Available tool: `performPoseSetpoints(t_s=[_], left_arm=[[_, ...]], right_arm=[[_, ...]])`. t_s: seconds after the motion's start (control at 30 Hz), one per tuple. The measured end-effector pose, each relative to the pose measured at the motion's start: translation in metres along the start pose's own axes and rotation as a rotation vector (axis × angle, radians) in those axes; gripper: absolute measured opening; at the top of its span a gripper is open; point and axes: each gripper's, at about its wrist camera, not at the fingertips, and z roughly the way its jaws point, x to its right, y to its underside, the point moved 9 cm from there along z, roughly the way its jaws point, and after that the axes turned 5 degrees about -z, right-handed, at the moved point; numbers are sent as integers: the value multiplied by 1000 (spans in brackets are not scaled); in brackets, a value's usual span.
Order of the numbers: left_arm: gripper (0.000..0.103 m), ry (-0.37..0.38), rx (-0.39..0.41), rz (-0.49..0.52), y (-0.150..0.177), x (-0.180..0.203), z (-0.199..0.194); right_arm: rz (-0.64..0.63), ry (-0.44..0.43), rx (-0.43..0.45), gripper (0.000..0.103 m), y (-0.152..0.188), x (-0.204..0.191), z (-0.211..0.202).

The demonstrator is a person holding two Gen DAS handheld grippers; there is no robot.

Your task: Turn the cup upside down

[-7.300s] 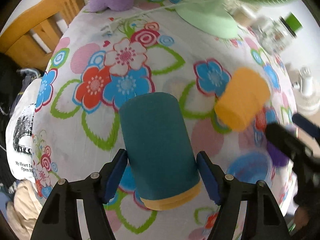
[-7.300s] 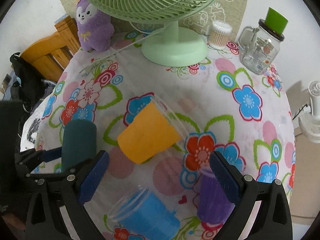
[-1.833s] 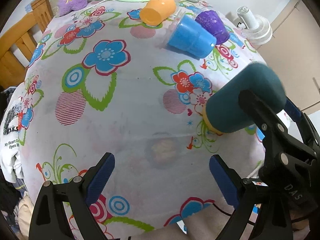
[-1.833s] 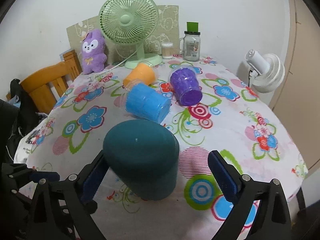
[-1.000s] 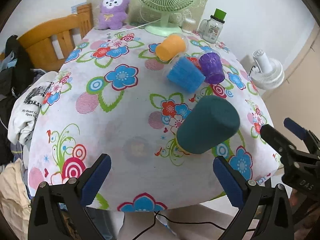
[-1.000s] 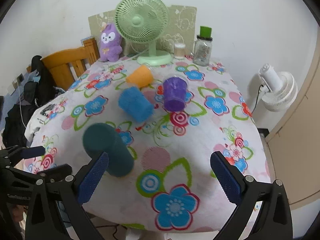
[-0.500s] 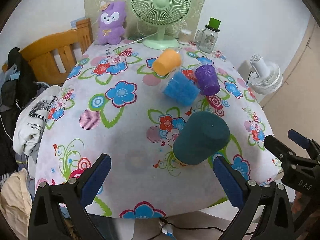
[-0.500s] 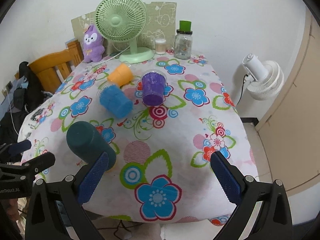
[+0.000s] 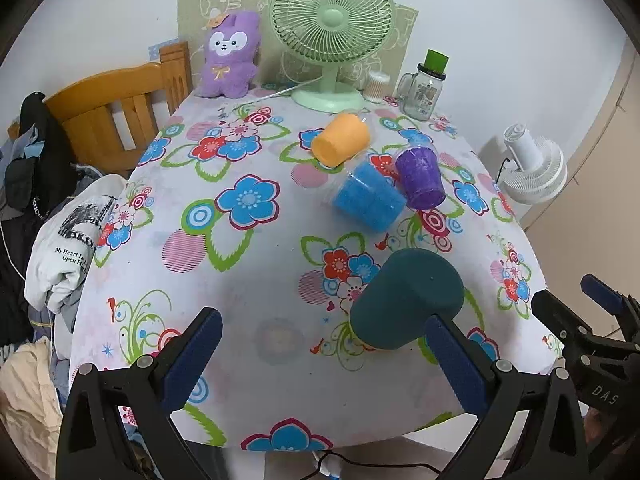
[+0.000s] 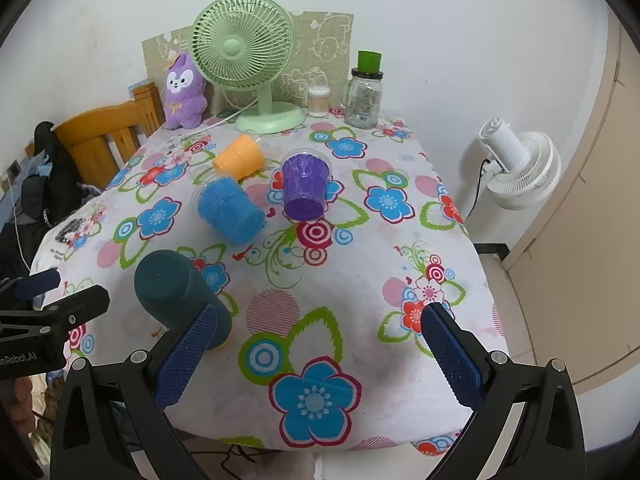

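Note:
A dark teal cup (image 9: pixel 406 300) stands upside down near the front edge of the flowered table (image 9: pixel 256 240), its yellow rim down; it also shows in the right wrist view (image 10: pixel 176 292). An orange cup (image 9: pixel 342 140), a blue cup (image 9: pixel 370 198) and a purple cup (image 9: pixel 420 178) lie on their sides farther back. My left gripper (image 9: pixel 320 354) is open and empty, held back from the table's front edge. My right gripper (image 10: pixel 316 350) is open and empty too, to the right of the teal cup.
A green fan (image 9: pixel 332 28), a purple plush toy (image 9: pixel 230 56), a glass jar (image 9: pixel 424 88) and a small container (image 9: pixel 376 82) stand at the back. A wooden chair (image 9: pixel 116 112) with clothes is left. A white floor fan (image 10: pixel 516 168) is right.
Both grippers have drawn back from the table and risen, so more of the table shows. The teal cup stays upside down where it was released.

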Motion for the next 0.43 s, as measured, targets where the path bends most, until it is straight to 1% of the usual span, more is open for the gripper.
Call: performPoseSetpoints(t_s=[0.23,0.43], left_arm=[[103,0,2,-14,0,-2,-1],[103,-1,7,3,1,1,-2]], right_arm=[[-7,-7,7,103,1,-2,-1],[-8,-7,9,103,1,-3,-2]])
